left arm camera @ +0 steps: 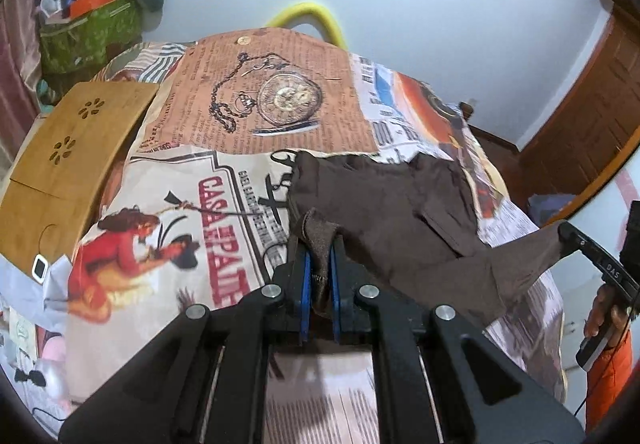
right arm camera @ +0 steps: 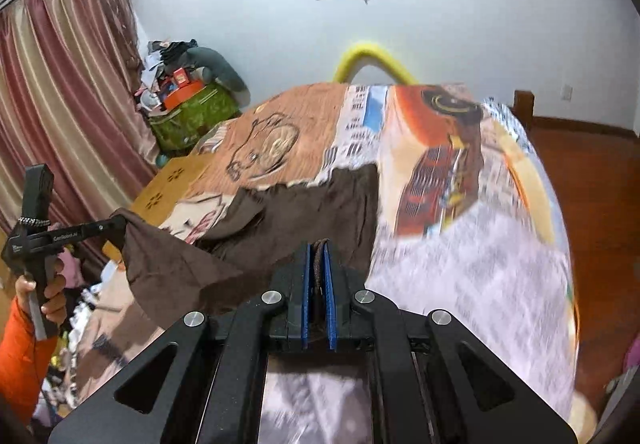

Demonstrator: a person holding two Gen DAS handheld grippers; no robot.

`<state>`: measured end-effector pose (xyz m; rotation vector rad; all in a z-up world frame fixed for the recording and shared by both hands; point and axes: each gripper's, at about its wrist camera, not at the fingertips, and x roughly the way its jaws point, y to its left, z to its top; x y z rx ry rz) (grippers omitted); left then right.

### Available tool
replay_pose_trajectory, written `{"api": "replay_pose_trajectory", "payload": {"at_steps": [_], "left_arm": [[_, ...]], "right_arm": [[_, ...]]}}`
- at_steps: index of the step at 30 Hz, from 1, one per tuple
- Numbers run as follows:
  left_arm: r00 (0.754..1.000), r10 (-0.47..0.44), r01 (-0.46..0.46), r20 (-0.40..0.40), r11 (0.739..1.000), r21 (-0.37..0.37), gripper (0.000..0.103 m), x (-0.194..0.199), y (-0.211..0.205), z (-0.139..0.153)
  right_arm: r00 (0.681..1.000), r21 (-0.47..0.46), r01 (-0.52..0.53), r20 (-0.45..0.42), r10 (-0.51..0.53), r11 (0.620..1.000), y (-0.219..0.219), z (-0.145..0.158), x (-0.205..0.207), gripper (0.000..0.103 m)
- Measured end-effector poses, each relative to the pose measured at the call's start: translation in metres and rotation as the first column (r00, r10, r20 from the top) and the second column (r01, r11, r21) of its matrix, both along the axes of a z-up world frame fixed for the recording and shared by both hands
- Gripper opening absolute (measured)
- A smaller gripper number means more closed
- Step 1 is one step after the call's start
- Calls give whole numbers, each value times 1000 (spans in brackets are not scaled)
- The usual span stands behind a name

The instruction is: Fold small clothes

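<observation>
A printed bedspread (left arm camera: 192,204) covers the bed — a bamboo lap tray (left arm camera: 68,148) on its left edge, a yellow tube (left arm camera: 316,16) behind it.

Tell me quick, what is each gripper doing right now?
Left gripper: shut on an edge of the brown garment.
Right gripper: shut on another edge of the same garment.

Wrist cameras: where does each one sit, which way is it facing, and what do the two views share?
Left wrist: sits on the left gripper, looks down over the bed; its pads clamp the brown garment; right gripper and hand show at the right edge.
Right wrist: sits on the right gripper, faces the same way; left gripper, hand, orange sleeve show at left.
Shared: garment, bed, yellow tube, wall.
</observation>
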<state>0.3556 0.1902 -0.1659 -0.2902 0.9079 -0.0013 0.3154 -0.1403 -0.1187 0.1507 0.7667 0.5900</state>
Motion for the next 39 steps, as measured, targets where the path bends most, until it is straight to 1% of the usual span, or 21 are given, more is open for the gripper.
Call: {"api": "replay_pose_trajectory", "payload": {"at_steps": [4,6,9,12,14,16,21,23,24,26,27,28,29,30,31,33,35,37,39], "left_arm": [[999,46,-47,-25,998,-32,8,33,19,-16],[998,54,-55,-30,997,-47,8,48,26,-23],[997,57,-58,-44,998,-30,8,71,33,-34],[997,59,-59,-59,998,-7,8,90,38,-47],[994,71,-72,-80,997,-15,8,104,43,-60],[991,83,-85,-101,996,-16,8,114,46,-72],[982,110,-106,-152,994,32,8,130,48,-98],[977,119,-115,-178,993,34,8,133,49,-106],[976,120,-116,-180,993,34,10,133,49,-107],[976,120,-111,-181,992,58,19,130,48,-105],[976,120,-108,-180,992,72,31,130,46,-103],[978,116,-102,-173,991,86,43,127,45,-99],[983,106,-93,-152,991,94,48,121,43,-92],[986,98,-86,-137,992,96,54,118,42,-87],[989,89,-77,-121,992,100,59,113,40,-81],[992,76,-66,-96,992,109,66,100,36,-68],[995,61,-51,-84,992,118,67,84,32,-58],[995,42,-30,-86,991,128,68,70,27,-53],[995,21,-7,-99,990,138,70,56,22,-53]], "right_arm": [[1000,-16,20,5,-20,1000,5,-5,31,6],[999,-15,35,-1,-35,999,5,-9,48,6],[999,-18,50,-13,-50,999,7,-17,68,6],[998,-40,52,-19,-53,998,12,-25,84,6],[998,-57,52,-36,-54,997,15,-32,94,6],[997,-80,58,-47,-62,995,18,-40,104,6],[994,-127,69,-77,-79,990,19,-64,123,6],[993,-140,65,-91,-78,988,20,-70,127,7],[992,-143,63,-95,-78,988,19,-71,127,7],[992,-141,68,-92,-81,988,17,-70,125,9],[992,-145,71,-91,-85,987,16,-68,123,16],[992,-148,76,-89,-89,986,14,-64,121,28],[992,-149,78,-87,-92,986,13,-62,119,35],[992,-145,83,-78,-95,986,10,-57,115,45],[994,-141,87,-60,-96,986,7,-52,110,46],[995,-141,83,-44,-90,987,3,-44,102,46],[995,-136,71,-56,-80,988,0,-38,93,50],[995,-116,72,-59,-80,991,-6,-33,77,59],[996,-111,60,-59,-67,992,-9,-32,62,60]]}}
